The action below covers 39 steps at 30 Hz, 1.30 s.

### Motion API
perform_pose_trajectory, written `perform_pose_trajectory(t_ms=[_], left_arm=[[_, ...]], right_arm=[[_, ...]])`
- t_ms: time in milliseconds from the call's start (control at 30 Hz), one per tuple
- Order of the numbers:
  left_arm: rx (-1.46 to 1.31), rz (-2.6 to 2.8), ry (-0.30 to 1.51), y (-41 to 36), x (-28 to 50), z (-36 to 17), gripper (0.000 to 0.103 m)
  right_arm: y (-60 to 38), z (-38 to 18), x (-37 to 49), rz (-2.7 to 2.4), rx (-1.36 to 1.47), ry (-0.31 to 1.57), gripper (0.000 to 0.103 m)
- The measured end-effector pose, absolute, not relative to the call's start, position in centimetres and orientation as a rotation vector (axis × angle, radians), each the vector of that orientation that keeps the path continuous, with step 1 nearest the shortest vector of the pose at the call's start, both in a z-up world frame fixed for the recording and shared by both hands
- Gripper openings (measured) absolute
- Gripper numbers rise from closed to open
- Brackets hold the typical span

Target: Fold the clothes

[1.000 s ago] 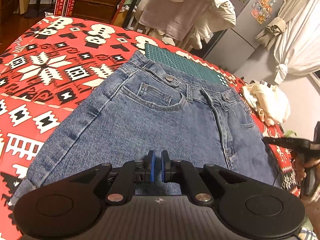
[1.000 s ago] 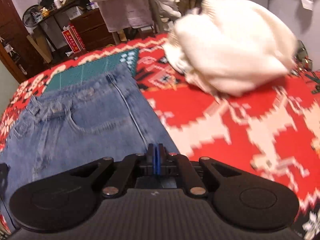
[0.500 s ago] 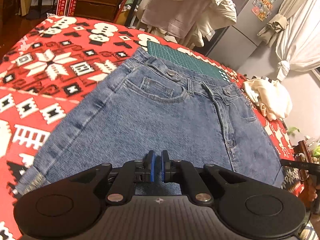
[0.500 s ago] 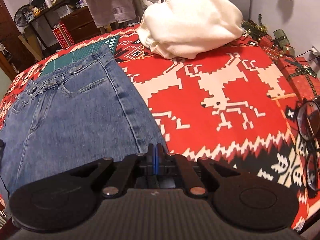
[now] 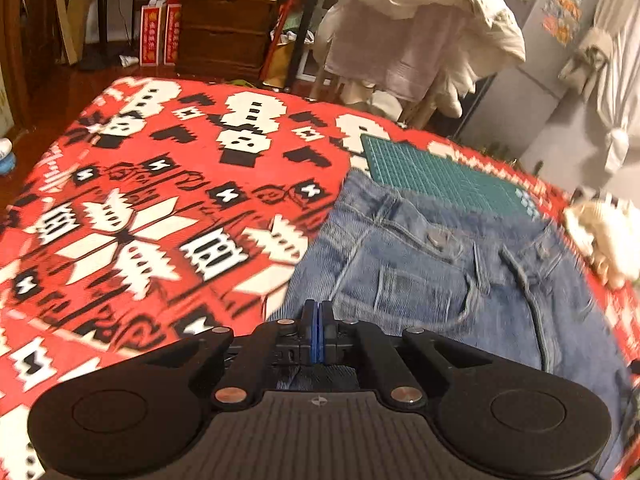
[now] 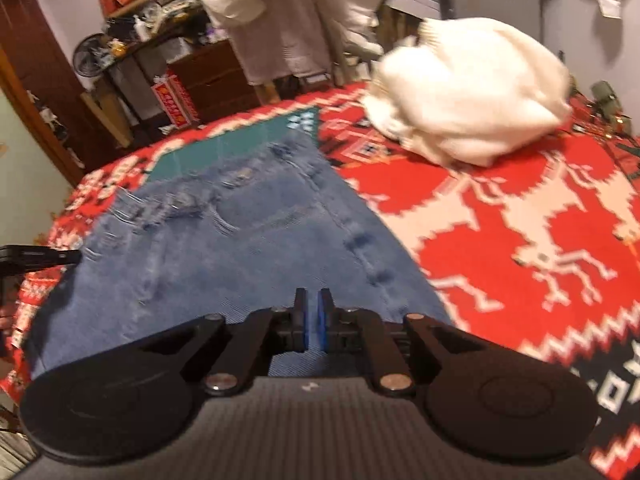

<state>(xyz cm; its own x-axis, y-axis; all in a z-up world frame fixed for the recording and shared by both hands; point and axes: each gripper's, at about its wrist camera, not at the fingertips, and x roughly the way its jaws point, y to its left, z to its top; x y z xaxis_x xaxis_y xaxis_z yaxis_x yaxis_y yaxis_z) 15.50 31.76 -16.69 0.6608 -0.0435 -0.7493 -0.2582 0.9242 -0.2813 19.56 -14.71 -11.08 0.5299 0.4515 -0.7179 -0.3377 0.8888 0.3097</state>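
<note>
Jeans [image 5: 432, 280] flat on blanket [image 5: 160, 208], beneath both jaws

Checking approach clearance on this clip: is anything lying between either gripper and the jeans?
Nothing visible. The left gripper and right gripper both sit directly over the jeans. The white sweater and green cutting mat lie beyond the denim, clear of both.

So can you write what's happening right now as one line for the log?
step: fold jeans | left gripper: fingers shut | right gripper: fingers slightly open, over denim | white sweater: bunched on blanket
</note>
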Motion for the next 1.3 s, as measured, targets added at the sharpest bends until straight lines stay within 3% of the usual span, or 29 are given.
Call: perform_pose_trajectory(t_ms=[1300], left_arm=[[-0.382,0.094,0.854,32.0,28.4,-15.8,0.000]], right_arm=[[-3.0,-11.9,22.9,0.710,0.198,0.892,0.008]])
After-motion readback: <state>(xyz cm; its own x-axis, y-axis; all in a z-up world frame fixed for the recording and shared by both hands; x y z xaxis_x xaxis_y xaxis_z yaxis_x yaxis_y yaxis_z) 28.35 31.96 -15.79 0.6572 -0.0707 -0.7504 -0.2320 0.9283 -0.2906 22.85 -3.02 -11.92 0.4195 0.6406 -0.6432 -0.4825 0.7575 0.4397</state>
